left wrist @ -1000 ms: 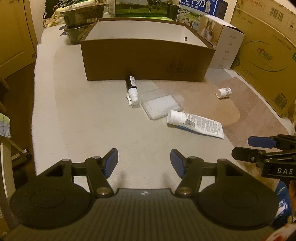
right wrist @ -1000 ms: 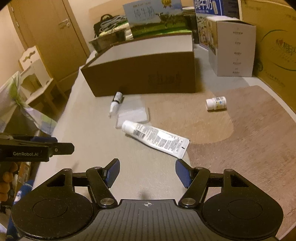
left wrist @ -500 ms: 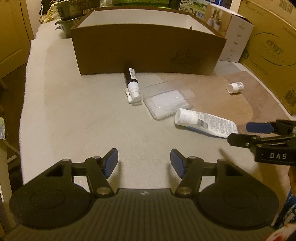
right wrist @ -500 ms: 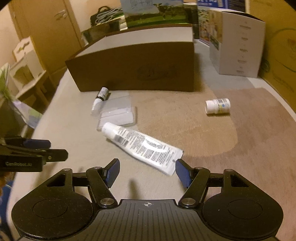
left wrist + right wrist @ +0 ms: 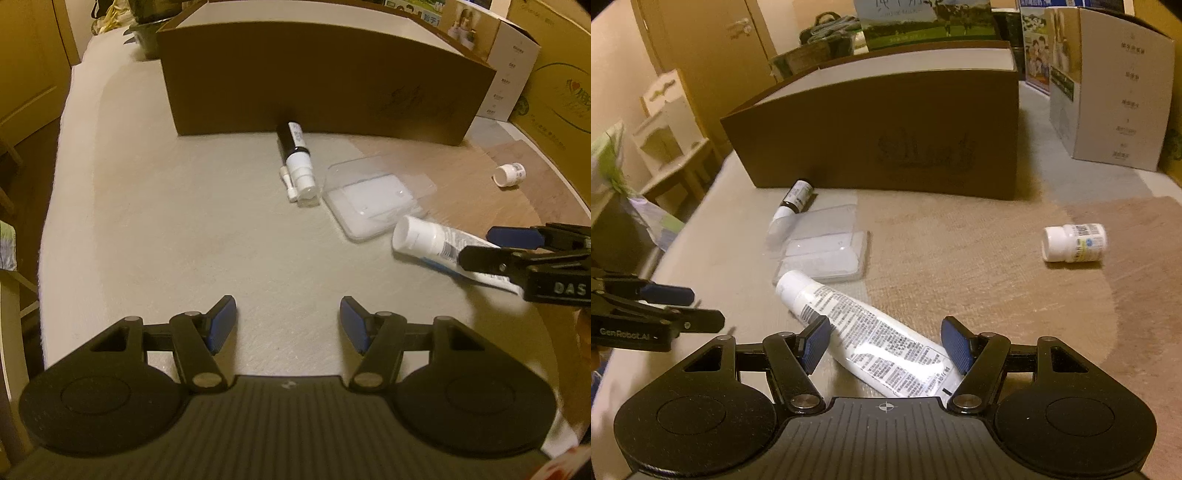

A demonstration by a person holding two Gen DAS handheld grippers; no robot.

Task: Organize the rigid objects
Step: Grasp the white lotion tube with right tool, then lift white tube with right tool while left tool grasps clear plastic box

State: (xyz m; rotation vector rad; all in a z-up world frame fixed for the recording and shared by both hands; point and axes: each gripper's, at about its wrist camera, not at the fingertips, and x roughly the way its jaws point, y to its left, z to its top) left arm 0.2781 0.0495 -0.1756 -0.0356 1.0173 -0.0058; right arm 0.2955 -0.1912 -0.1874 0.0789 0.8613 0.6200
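While straddling the tube (image 5: 871, 332), right gripper (image 5: 884, 341) jaws apart, pads either side of the printed body without pressing on it. Tube flat on the table (image 5: 184, 236), cap toward the clear case (image 5: 823, 254), tail end under the gripper's front. Left gripper (image 5: 287, 322) jaws apart too, nothing between them, over bare table. Spray bottle (image 5: 295, 162) lying with its dark end against the brown box (image 5: 317, 85), just left of the case. Case between bottle and tube, cap of the tube almost touching its near edge. Pill bottle (image 5: 1073, 242) on its side, well apart to the right. White carton (image 5: 1119, 88) upright beyond the box's right end.
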